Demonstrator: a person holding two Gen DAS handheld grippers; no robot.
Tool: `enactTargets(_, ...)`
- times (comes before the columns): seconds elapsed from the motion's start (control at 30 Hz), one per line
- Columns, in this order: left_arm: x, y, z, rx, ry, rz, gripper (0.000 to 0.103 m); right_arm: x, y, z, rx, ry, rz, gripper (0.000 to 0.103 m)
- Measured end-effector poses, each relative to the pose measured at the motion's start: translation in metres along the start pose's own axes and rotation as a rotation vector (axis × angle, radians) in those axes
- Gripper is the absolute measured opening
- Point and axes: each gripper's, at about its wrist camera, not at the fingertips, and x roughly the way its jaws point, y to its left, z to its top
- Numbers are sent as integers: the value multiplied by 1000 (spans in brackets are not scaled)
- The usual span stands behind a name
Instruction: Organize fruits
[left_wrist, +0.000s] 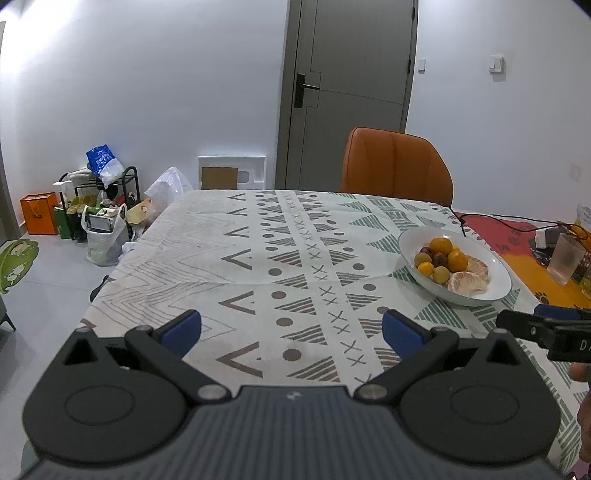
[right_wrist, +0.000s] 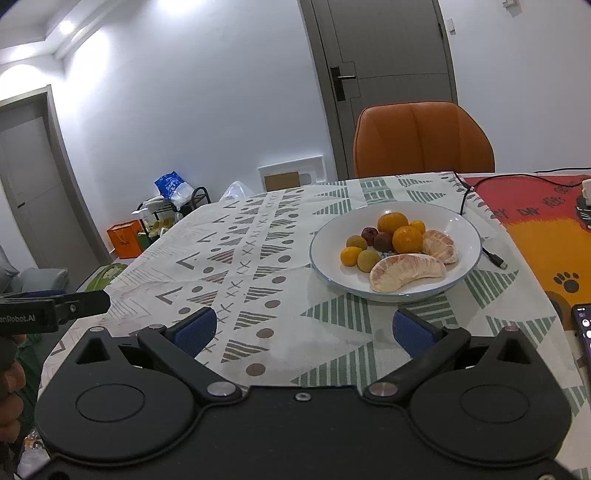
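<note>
Fruits (right_wrist: 397, 245) all lie together in the white bowl (right_wrist: 321, 236) on the worktop (right_wrist: 258, 258). Both the left gripper (left_wrist: 291, 330) and right gripper (right_wrist: 304, 326) hover short of it, jaws apart, empty. This probably fits either sorting ahead or gathering done.

fruits (right_wrist: 400, 245) in bowl (right_wrist: 466, 226), chair (right_wrist: 423, 138) behind

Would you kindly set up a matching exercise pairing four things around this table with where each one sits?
Things:
1. pomelo segment
2. orange chair
3. cable plug
4. phone

Places:
A. behind the table's far edge
B. on the cloth just right of the bowl
C. at the front of the bowl
D. at the right edge of the right wrist view

Pairs: 1-C, 2-A, 3-B, 4-D
</note>
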Motion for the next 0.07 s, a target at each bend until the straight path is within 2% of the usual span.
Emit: enactTargets(0.07,0,0,0,-1,1,0,103,0,0,0,1,0,-1,103)
